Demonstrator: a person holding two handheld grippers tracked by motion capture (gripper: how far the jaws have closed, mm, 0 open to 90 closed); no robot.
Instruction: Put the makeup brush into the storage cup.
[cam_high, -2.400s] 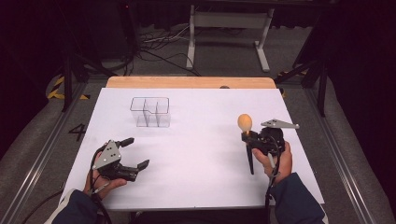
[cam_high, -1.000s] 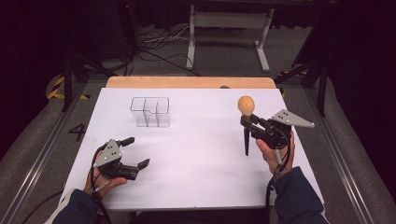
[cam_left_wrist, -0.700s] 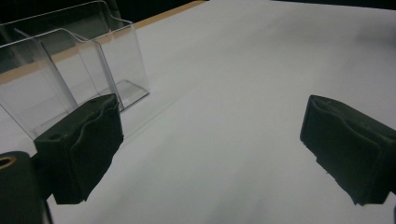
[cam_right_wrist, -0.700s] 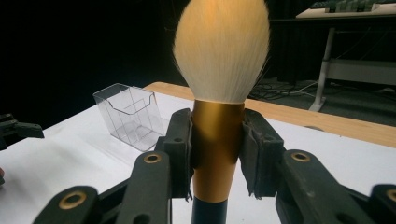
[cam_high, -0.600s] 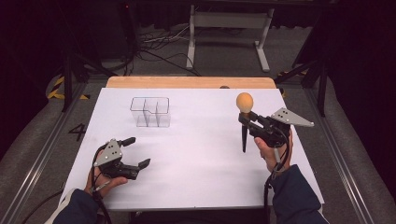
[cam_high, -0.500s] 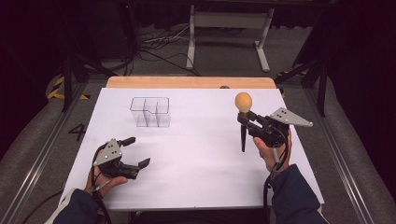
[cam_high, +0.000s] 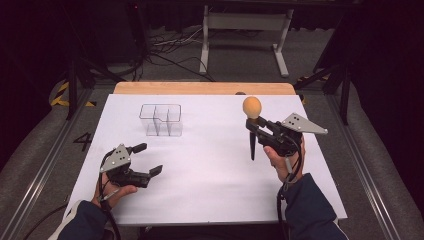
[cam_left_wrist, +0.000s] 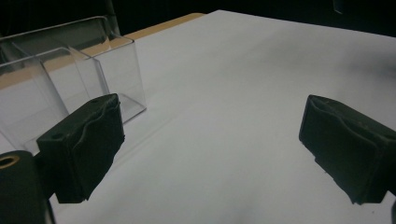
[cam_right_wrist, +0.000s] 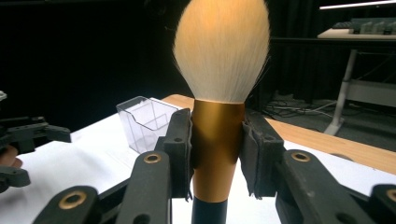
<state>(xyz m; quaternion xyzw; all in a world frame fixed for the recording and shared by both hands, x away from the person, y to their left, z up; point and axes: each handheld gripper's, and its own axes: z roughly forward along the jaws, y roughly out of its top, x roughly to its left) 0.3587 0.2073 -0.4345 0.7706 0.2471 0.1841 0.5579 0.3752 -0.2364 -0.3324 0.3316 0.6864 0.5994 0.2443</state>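
White table (cam_high: 210, 200), brush (cam_high: 252, 125) upright, bristles up

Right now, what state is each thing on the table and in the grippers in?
Makeup brush: upright, bristles up, lifted off the table.
Right gripper: shut on the brush's gold ferrule.
Left gripper: open, nothing between its jaws.
Clear organizer: upright on the white table, compartments empty.

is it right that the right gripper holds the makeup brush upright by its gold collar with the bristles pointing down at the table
Not quite. The right gripper does clamp the makeup brush upright by its gold collar, but the bristles point up and the dark handle hangs down toward the table. The right gripper view shows it, and the high view agrees.
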